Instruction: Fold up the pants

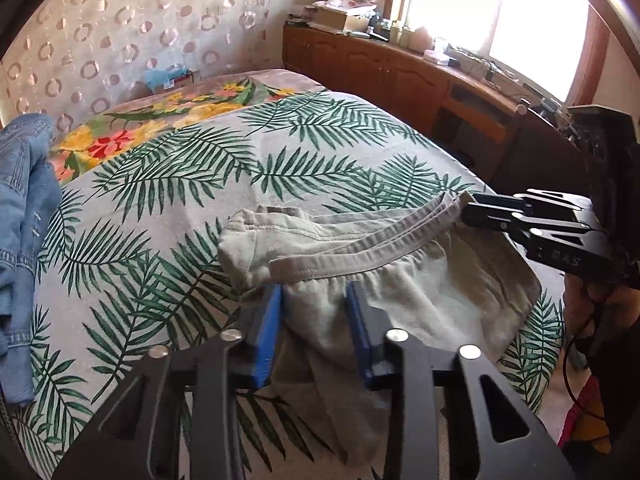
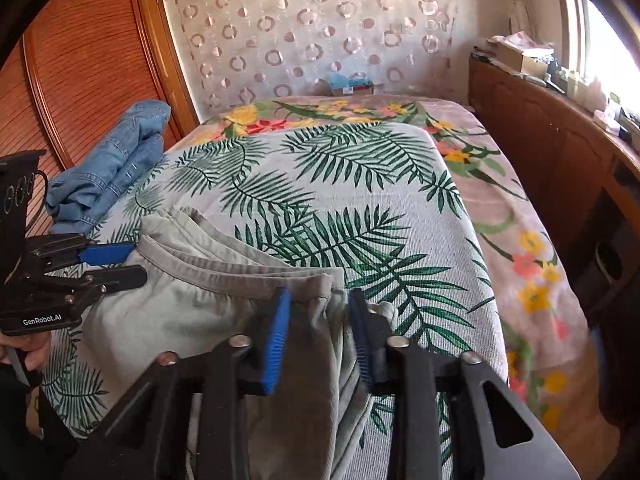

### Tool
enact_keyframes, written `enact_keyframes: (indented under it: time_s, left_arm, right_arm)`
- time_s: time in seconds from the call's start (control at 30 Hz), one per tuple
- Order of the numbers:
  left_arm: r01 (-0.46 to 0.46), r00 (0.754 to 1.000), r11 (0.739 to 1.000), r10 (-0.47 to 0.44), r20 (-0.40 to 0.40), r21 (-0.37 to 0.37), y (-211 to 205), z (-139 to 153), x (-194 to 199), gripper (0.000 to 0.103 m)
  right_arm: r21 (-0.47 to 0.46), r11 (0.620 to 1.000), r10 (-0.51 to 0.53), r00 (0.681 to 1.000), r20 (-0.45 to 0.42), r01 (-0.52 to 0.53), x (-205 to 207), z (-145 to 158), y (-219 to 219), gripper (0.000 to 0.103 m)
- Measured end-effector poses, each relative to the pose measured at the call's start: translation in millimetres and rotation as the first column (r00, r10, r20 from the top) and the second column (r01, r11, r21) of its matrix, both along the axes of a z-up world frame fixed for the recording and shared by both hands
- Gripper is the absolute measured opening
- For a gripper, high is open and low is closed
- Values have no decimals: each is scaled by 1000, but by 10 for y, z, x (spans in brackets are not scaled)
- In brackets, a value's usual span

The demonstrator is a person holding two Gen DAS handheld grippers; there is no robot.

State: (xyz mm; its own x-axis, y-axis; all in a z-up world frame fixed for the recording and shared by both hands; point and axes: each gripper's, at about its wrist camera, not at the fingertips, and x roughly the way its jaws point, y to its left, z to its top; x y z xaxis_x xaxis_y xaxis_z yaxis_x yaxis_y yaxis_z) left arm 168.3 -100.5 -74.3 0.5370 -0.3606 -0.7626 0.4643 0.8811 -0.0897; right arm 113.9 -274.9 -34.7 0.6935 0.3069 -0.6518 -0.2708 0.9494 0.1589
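Note:
Pale grey-green pants (image 1: 400, 280) lie on the bed with the elastic waistband (image 1: 360, 256) toward the far side; they also show in the right wrist view (image 2: 192, 304). My left gripper (image 1: 316, 292) is open, its blue pads either side of the fabric just below the waistband. My right gripper (image 2: 320, 300) is open too, straddling the waistband's right end; it shows in the left wrist view (image 1: 468, 208) at that end. The left gripper shows in the right wrist view (image 2: 132, 264) at the waistband's left end.
A palm-leaf sheet (image 1: 224, 168) covers the bed, over a floral blanket (image 2: 532, 264). Blue jeans (image 1: 24, 216) lie heaped at the left edge, also visible in the right wrist view (image 2: 116, 160). A wooden cabinet (image 1: 400, 76) with clutter runs under the window. A wardrobe (image 2: 88, 72) stands left.

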Motion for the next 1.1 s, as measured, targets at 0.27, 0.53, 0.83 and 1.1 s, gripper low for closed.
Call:
enact_keyframes:
  time_s: [0.27,0.53,0.83,1.1]
  left_arm:
    - [-17,993,999,23,117,-52,1,350,-24,9]
    - [-51,996,999,50,77,16,-50,207,208,9]
    - [-54,996,998,55,70,-17,66,193,55,58]
    - [-66,998,998,66,21,-3,90,-21,40,81]
  right_arm:
    - [47,998,-45,992,114,39,-144,156,-96,6]
    - [2,997,-77,997,26,77,61,-32,-62,6]
    - [-16,995,-98,995,26,99,40,67,-64,17]
    - [-25,995,-92,996,13,92,-145,37,-83,44]
